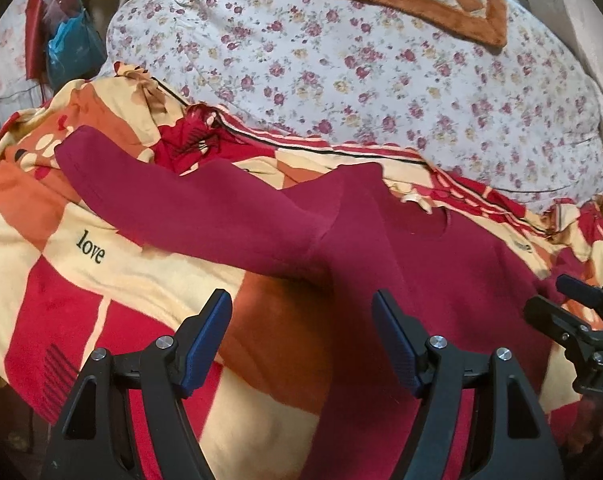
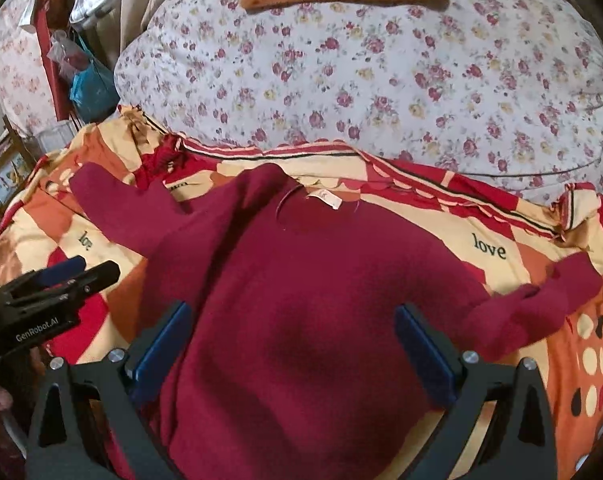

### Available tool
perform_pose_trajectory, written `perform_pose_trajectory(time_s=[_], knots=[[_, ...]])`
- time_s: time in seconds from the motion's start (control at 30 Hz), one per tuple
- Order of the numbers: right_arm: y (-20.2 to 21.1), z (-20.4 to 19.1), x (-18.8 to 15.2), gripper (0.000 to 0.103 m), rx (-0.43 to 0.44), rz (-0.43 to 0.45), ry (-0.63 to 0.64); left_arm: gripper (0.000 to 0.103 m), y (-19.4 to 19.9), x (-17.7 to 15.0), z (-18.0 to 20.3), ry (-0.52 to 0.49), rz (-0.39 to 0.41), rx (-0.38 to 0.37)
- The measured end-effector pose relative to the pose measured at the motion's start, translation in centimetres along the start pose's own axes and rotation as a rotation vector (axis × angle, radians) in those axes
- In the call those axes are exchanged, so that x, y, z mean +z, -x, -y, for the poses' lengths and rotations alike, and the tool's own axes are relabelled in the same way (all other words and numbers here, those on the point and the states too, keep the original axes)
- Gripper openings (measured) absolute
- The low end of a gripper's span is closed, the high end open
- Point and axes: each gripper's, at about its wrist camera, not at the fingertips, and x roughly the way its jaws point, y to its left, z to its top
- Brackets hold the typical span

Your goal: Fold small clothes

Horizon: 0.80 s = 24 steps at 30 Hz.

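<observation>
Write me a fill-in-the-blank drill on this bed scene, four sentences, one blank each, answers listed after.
1. The dark red long-sleeved knit top lies spread on a patterned bedspread printed with the word ____.
2. Both the left gripper and the right gripper have their jaws ____.
3. The white quilt behind the top is printed with small ____.
4. The pads on the gripper fingers are coloured ____.

Answers: love; open; flowers; blue
</observation>
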Motion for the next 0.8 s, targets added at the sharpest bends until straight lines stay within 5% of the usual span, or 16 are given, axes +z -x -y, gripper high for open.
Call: perform_pose_trajectory(time_s=[0.4, 0.8], knots=[[-4.1, 1.2, -0.9, 0.103, -0.069, -0.015, 0.016, 0.054, -3.1, 0.8, -1.6, 0.031, -0.041, 0.077], [-6.5, 1.9, -2.5, 0.103, -0.047, -0.053, -0.035, 0.054, -4.4, 1.3, -3.3, 0.05, -0.053, 0.127]])
